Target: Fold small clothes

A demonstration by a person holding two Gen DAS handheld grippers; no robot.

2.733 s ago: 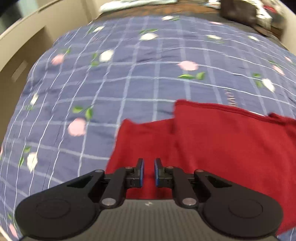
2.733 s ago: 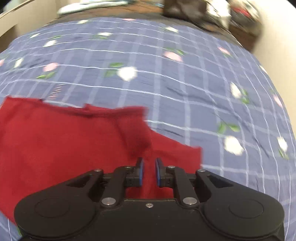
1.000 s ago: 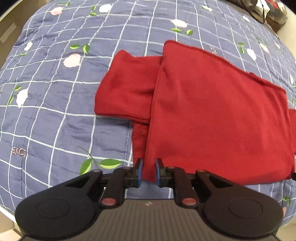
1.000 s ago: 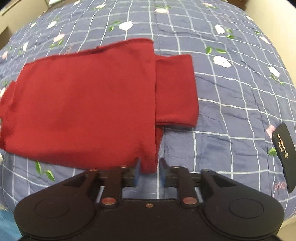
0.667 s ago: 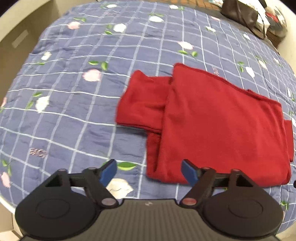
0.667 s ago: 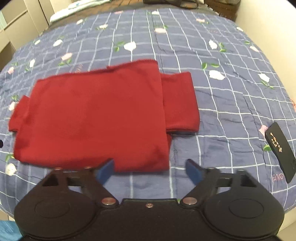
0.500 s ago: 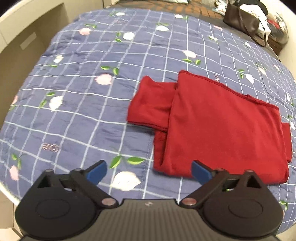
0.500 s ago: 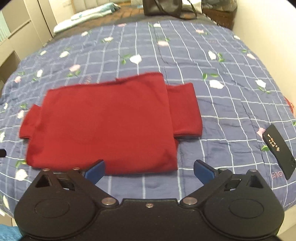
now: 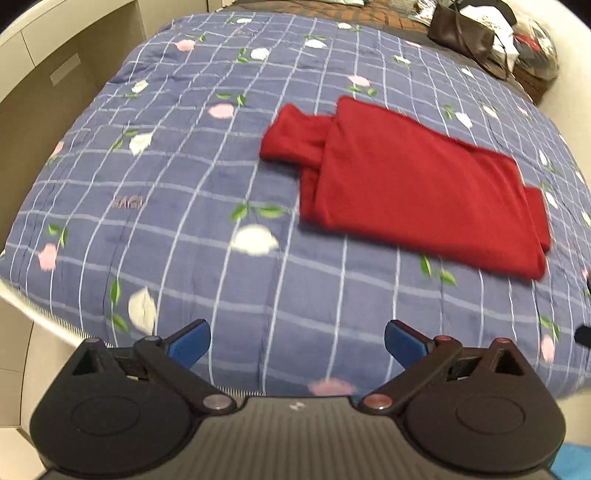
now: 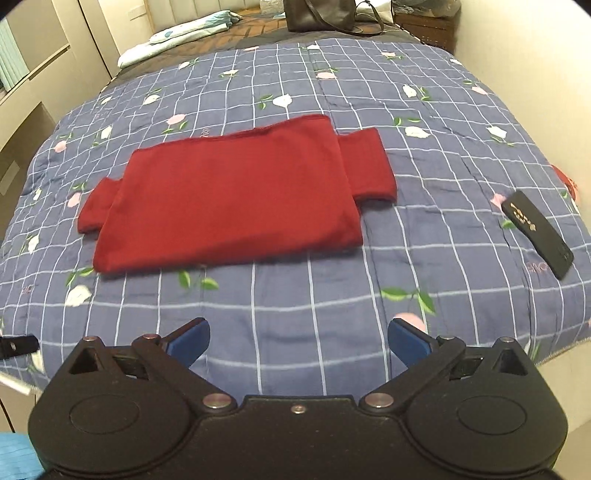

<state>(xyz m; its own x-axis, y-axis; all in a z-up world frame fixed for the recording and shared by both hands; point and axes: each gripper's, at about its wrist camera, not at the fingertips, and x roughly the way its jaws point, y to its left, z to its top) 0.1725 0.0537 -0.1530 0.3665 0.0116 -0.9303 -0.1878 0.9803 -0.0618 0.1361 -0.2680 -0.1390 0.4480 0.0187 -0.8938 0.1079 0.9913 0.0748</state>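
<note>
A red garment (image 10: 236, 195) lies flat on the blue checked bedspread (image 10: 314, 306), folded over so its hem meets the shoulders, with a short sleeve sticking out at each side. In the left wrist view the red garment (image 9: 413, 184) sits to the upper right. My left gripper (image 9: 297, 338) hovers open over the bed's near edge, well short of the cloth. The right gripper (image 10: 298, 338) is open too, pulled back near the front edge with nothing between its blue pads.
A black flat remote-like object (image 10: 537, 234) lies on the bedspread at the right. A dark handbag (image 10: 321, 14) and a light pillow (image 10: 177, 33) rest at the far end. Beige cabinets (image 9: 55, 81) flank the bed on the left.
Both grippers, shut on the garment's near edge a second ago, have opened and let it go. They have drawn back toward the bed's front edge and the cloth lies still.
</note>
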